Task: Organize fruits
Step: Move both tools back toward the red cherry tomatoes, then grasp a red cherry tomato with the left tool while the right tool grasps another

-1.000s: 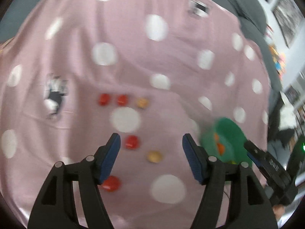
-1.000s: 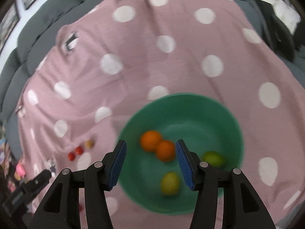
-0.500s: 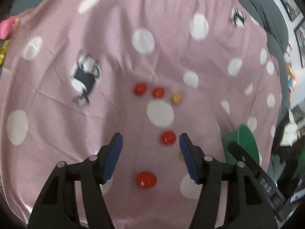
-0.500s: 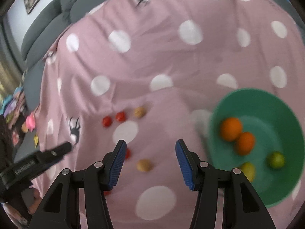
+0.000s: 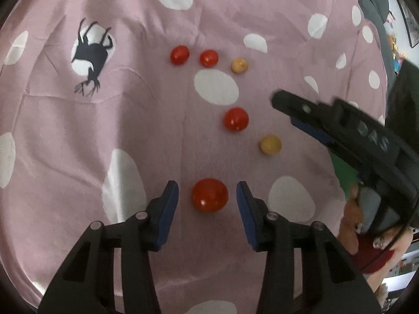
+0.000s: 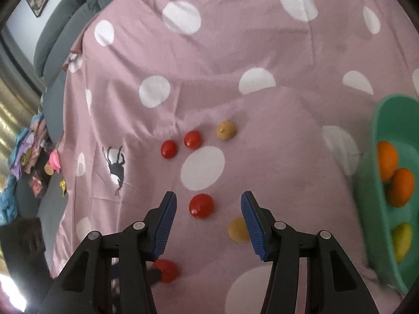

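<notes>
Several small fruits lie on a pink polka-dot cloth (image 5: 78, 136). My left gripper (image 5: 207, 196) is open, its pads either side of the nearest red tomato (image 5: 210, 195), not touching it. Beyond lie another red tomato (image 5: 236, 119), a yellow fruit (image 5: 270, 144), and a far row of two red tomatoes (image 5: 179, 54) (image 5: 209, 57) and a yellow fruit (image 5: 239, 65). My right gripper (image 6: 208, 204) is open above a red tomato (image 6: 201, 205), with a yellow fruit (image 6: 237, 230) by its right finger. The green bowl (image 6: 377, 198) at right holds two oranges (image 6: 400, 187) and a lemon (image 6: 402, 240).
The cloth (image 6: 235, 52) covers a grey sofa (image 6: 60, 36). A black deer print (image 5: 90, 57) marks the cloth at left. My right gripper's body (image 5: 340, 141) crosses the right side of the left wrist view. Clutter (image 6: 28, 154) lies at far left.
Both grippers have swung left and come down toward the loose fruits. The left one now brackets the nearest red tomato. The bowl has slid to the right edge of the right view.
</notes>
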The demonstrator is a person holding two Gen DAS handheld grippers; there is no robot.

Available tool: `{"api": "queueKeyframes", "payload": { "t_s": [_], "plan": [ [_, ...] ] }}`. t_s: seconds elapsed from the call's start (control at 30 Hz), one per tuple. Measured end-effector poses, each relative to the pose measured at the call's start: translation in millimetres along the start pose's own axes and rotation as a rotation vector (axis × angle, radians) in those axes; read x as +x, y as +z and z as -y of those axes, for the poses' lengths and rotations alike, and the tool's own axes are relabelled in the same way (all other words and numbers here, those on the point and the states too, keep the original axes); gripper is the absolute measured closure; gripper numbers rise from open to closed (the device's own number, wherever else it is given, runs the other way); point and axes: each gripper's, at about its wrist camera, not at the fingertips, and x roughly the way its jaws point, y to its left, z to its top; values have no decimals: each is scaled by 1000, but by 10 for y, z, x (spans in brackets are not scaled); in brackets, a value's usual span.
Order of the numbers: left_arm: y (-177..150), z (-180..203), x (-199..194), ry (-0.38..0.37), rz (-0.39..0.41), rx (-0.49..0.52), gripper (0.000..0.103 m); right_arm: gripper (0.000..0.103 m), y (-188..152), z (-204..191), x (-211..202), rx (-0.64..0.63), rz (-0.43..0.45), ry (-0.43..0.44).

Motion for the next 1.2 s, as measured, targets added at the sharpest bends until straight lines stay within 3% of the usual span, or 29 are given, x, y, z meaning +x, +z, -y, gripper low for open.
{"api": "queueKeyframes", "payload": {
  "t_s": [0.23, 0.37, 0.43, 0.7, 1.03, 1.2],
  "plan": [
    [-54, -3, 155, -3, -37, 15, 65, 49, -3, -74, 151, -37, -20, 7],
    [-54, -6, 151, 10, -18, 1, 66, 49, 4, -57, 190, -31, -2, 22],
    [-56, 2, 141, 7, -3, 3, 73, 51, 5, -62, 224, -33, -5, 30],
    [-26, 70, 141, 6, 0, -4, 74, 53, -22, -82, 406, -42, -52, 12],
    [210, -42, 74, 52, 69, -92, 73, 58, -48, -57, 524, -49, -83, 10],
    [266, -122, 26, 123, 103, -126, 73, 65, -59, -101, 554, -73, -77, -16]
  ]
}}
